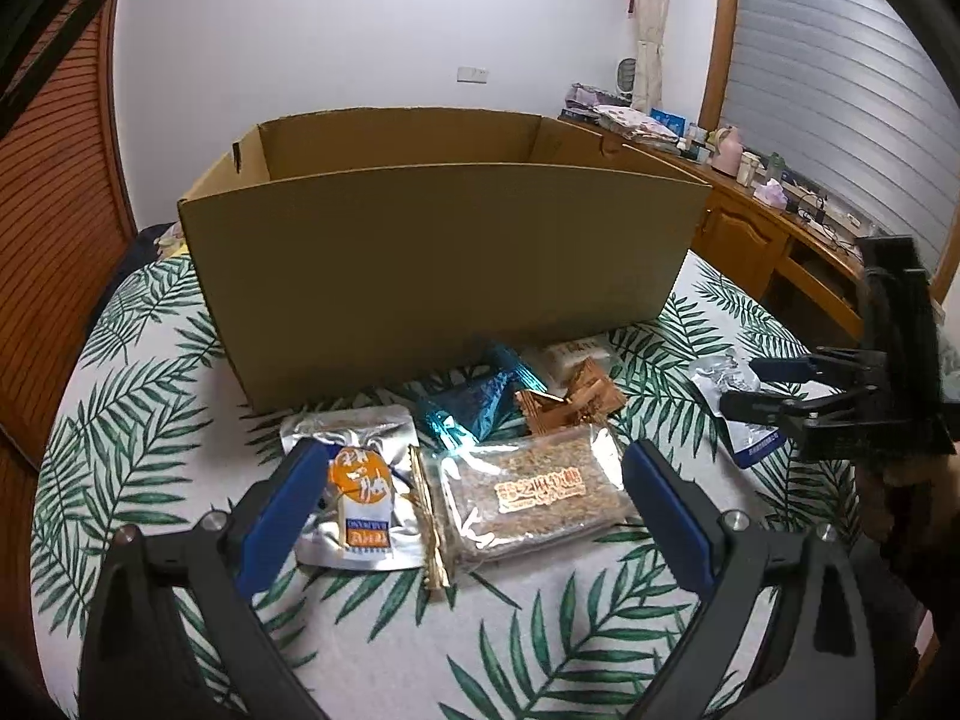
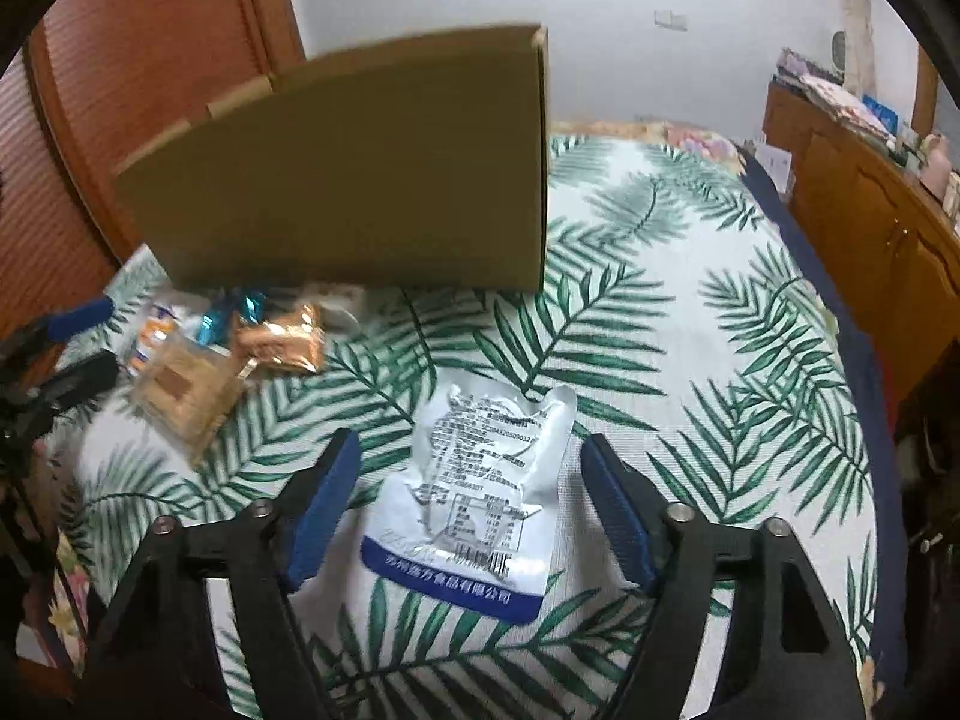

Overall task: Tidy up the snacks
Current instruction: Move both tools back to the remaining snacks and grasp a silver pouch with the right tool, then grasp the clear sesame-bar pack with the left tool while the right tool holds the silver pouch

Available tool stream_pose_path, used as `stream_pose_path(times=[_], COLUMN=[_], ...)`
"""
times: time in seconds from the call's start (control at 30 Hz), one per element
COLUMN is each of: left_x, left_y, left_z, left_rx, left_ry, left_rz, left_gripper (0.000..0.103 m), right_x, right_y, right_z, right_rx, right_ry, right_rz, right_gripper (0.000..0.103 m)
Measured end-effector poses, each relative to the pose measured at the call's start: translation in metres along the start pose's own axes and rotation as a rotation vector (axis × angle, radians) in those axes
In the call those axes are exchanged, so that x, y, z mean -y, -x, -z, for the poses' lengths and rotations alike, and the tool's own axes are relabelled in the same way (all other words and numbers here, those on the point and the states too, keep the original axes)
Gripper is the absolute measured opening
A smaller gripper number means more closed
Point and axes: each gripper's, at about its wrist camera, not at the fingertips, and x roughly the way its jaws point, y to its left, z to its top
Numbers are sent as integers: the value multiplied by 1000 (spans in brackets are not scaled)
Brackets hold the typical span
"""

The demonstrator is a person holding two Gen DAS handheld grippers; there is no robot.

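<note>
Dim, even indoor light; soft shadows under the cardboard box [image 1: 444, 276]. Right-wrist view motion-blurred. Fisheye bending and dark vignette at edges.

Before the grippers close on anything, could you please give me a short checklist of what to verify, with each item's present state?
1. Right gripper straddles the silver pouch, pads not pressing: ok.
2. Silver pouch lies flat, apart from the other snacks: ok.
3. Left gripper open around two snacks, the orange-label pouch and the clear sesame pack, so one target is not isolated: not ok.
4. Cardboard box open at the top: ok.
5. Room inside the box: cannot tell, its inside is hidden.
</note>
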Motion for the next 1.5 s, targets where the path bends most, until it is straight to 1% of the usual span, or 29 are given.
stream_pose_path(times=[0.07, 0.17, 0.23, 0.4, 0.53, 0.6, 0.7, 0.83, 0.93, 1.0, 1.07, 1.17, 1.27, 1.37, 1.5], left_x=[-3, -8, -11, -10, -10, -7, -3, 4, 10, 15, 17, 16, 13, 17, 25], left_y=[-2, -6, -9, -18, -28, -31, -34, -41, -45, -50, -50, -53, -56, -56, -56], left_z=[-1, -3, -3, -1, 1, 0, -4, -4, -4, -1, 0, -2, -3, -4, -5], left_rx=[1, -13, -28, -60, -88, -93, -105, -126, -137, -153, -146, -162, -179, -196, -199], left_ry=[-9, -23, -30, -41, -10, 1, 13, 13, 7, -1, 11, 39, 89, 95, 98], left_rz=[2, 17, 23, 41, 38, 16, 24, -9, -26, -27, -21, -18, -13, -16, -35], left_gripper=[99, 99, 99, 99, 99, 99, 99, 99, 99, 100, 100, 102, 102, 102, 102], right_x=[0, -3, -3, -6, -12, -15, -12, -11, -10, -9, -11, -11, -10, -10, -10], right_y=[-9, -11, -11, -8, -4, -3, -4, -3, -2, -1, -1, -1, -1, -1, -1], right_z=[-1, -1, -1, 5, 10, 12, 13, 15, 19, 22, 24, 24, 23, 24, 24], right_rx=[-29, -36, -41, -36, -31, -25, -17, 1, 29, 54, 68, 72, 74, 75, 74], right_ry=[6, 48, 57, 69, 91, 104, 84, 83, 90, 87, 98, 101, 103, 102, 103], right_rz=[16, 56, 64, 87, 107, 113, 96, 90, 80, 72, 76, 77, 77, 77, 77], right_gripper=[68, 63, 59, 59, 59, 59, 59, 59, 60, 60, 60, 60, 60, 60, 60])
